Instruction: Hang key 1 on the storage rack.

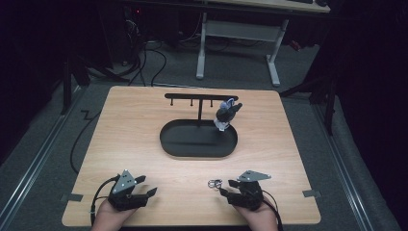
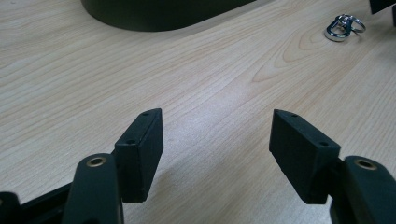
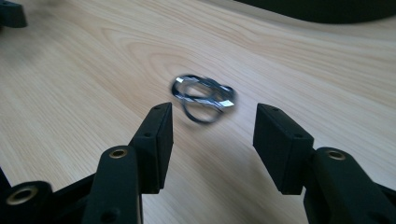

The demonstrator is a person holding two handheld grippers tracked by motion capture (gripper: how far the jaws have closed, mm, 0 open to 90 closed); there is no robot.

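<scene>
Lying flat on the wooden worktop (image 1: 144,125), a metal key ring (image 3: 203,97) sits just ahead of the right gripper (image 3: 212,126), whose jaws stand spread, nothing pinched between them. Left gripper (image 2: 217,140): jaws spread, empty, near the front edge. Black oval tray (image 1: 198,139) with hanger stand, centre.
</scene>
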